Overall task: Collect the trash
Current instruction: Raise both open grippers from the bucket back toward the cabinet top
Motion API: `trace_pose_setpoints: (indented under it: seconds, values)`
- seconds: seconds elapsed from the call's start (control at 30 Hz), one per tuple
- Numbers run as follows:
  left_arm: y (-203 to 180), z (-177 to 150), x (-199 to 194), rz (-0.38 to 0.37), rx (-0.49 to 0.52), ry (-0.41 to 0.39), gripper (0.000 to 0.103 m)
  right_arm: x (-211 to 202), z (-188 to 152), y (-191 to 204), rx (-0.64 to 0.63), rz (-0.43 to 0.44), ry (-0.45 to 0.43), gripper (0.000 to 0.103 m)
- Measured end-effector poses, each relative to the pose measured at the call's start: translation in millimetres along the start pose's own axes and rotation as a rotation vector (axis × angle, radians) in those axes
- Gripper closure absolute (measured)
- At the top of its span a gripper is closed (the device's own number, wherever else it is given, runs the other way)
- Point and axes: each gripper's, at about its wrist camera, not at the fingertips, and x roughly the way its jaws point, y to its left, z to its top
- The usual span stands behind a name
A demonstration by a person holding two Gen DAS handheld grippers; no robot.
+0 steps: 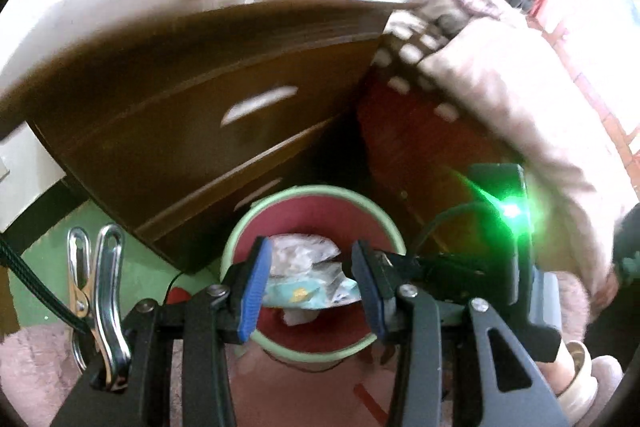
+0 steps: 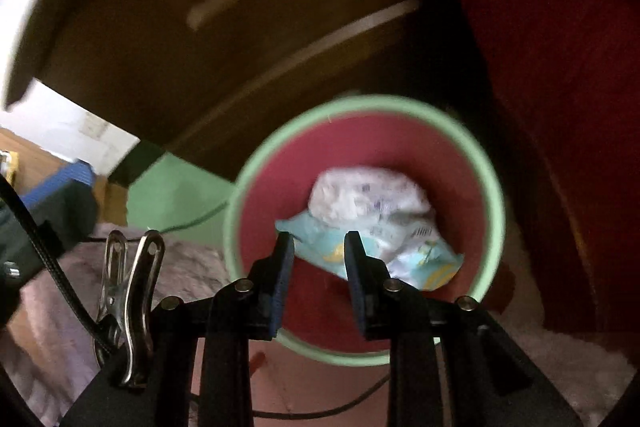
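A round bin with a pale green rim [image 1: 320, 191] [image 2: 492, 163] and red inside stands on the floor by a brown drawer cabinet. Crumpled white and light blue wrappers [image 1: 308, 279] [image 2: 380, 223] lie inside it. My left gripper [image 1: 310, 255] is open and empty, hovering over the bin's mouth. My right gripper [image 2: 318, 241] is open and empty, also above the bin, its fingers over the near inner wall. The right gripper's black body with a green light [image 1: 508, 211] shows to the right in the left wrist view.
A brown cabinet with two drawers [image 1: 208, 107] [image 2: 224, 19] stands behind the bin. A bed with pink bedding [image 1: 520, 99] and a red side panel [image 2: 552, 59] is to the right. Green floor [image 2: 172, 195] and a pink rug [image 2: 188, 263] lie to the left. Cables run on the floor.
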Motion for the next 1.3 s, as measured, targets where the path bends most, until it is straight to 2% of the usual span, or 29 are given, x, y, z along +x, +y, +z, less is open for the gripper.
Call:
trace_pose_setpoints:
  seconds: [0.27, 0.37, 0.57, 0.63, 0.87, 1.13, 1.3]
  values:
    - [-7.8, 22.6, -48.1, -0.031, -0.003, -0.074, 0.059, -51.3, 1.3, 3.8, -0.076, -0.051, -0.114, 0.076]
    - [-7.5, 31.2, -62.9, -0.003, 0.011, -0.102, 0.059, -64.8, 0.4, 4.3, -0.091, -0.073, -0.165, 0.076]
    - [-6.2, 42.7, -75.6, 0.040, 0.020, -0.136, 0.059, -98.9, 0.9, 18.2, -0.223, -0.224, -0.332, 0.075]
    - [-5.0, 43.6, -76.6, 0.043, 0.013, -0.141, 0.059, -109.4, 3.2, 19.1, -0.219, -0.210, -0.367, 0.071]
    - [3.2, 47.2, -81.8, 0.062, -0.008, -0.157, 0.059, -143.9, 18.8, 18.4, -0.157, -0.129, -0.464, 0.070]
    - [3.5, 61.2, -81.9, 0.073, -0.013, -0.170, 0.059, -168.8, 33.2, 18.8, -0.167, -0.119, -0.508, 0.070]
    - [-1.0, 80.0, -80.3, 0.078, -0.014, -0.180, 0.059, -191.5, 47.6, 15.9, -0.189, -0.119, -0.567, 0.070]
